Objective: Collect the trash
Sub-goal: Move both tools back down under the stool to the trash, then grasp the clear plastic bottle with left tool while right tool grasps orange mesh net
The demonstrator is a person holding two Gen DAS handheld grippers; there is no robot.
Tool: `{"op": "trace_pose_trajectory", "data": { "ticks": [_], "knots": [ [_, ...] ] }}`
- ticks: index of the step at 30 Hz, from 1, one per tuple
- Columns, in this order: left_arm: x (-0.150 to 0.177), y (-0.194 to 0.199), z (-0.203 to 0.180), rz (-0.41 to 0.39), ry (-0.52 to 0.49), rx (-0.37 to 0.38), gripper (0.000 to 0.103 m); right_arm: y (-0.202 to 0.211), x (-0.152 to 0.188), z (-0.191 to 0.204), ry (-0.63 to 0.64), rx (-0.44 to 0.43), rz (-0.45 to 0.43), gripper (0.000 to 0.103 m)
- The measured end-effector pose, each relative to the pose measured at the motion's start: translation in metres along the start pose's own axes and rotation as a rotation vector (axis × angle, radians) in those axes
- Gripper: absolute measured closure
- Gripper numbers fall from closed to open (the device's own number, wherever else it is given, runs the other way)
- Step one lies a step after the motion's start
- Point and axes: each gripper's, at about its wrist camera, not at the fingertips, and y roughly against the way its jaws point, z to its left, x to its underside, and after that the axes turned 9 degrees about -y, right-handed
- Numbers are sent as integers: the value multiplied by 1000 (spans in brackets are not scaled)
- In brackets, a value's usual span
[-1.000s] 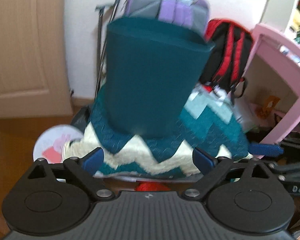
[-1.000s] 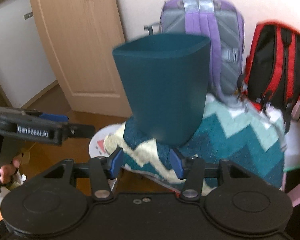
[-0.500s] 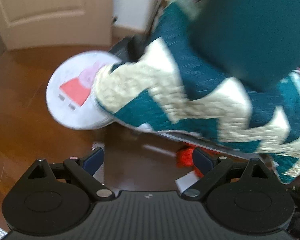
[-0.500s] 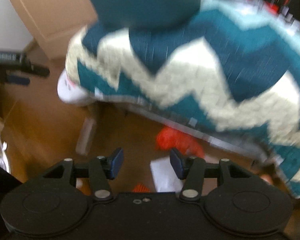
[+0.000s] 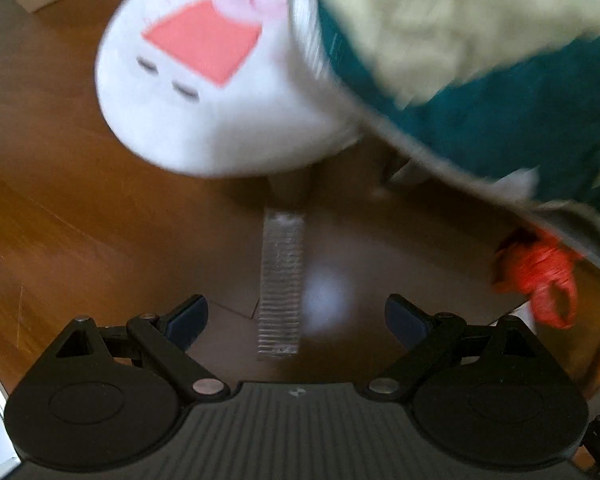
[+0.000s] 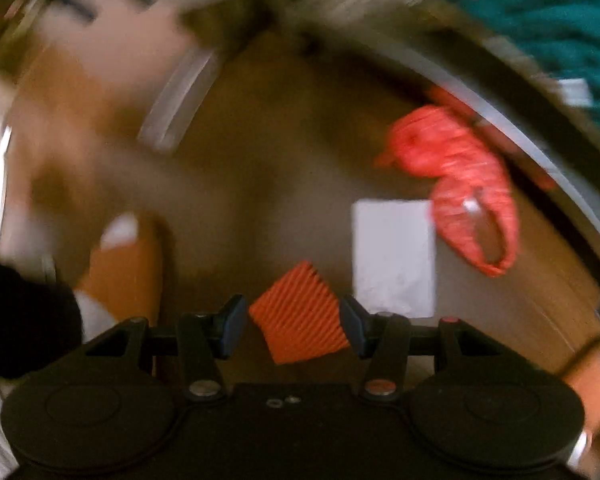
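Note:
On the wooden floor, a clear ribbed plastic piece (image 5: 281, 284) lies straight ahead of my left gripper (image 5: 296, 318), which is open and empty just above it. A red plastic bag (image 5: 538, 276) lies at the right, under the cushion's edge. In the right wrist view the same red bag (image 6: 464, 184) lies next to a white paper (image 6: 394, 256). An orange ribbed paper piece (image 6: 300, 320) lies between the fingers of my right gripper (image 6: 294, 326), whose jaws stand apart on either side of it. The clear plastic piece (image 6: 180, 100) is blurred at the upper left.
A white round stool with a pink picture (image 5: 212, 76) stands beside a teal and cream zigzag cushion (image 5: 480, 80) on a low seat. An orange object (image 6: 124, 276) lies at the left. Both views are motion-blurred.
Both grippers have dropped from the teal bin on the cushion down towards the floor. The floor trash now fills both views; the bin is out of sight.

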Motion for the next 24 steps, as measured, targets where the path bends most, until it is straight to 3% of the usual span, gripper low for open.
{"op": "trace_pose_trajectory", "data": {
  "ticks": [8,20,22,24],
  "knots": [
    [6,-87,5,105,-22,-20,7,-76,-2,16,156,63,116,51],
    [16,-166,10,183,0,-20,8,-120,-11,7,197,64,146,51],
    [19,-171,10,186,6,-11,12,-124,-10,6,208,70,140,51],
    [21,-175,11,189,7,0,22,-127,-8,11,226,79,130,50]
  ]
}}
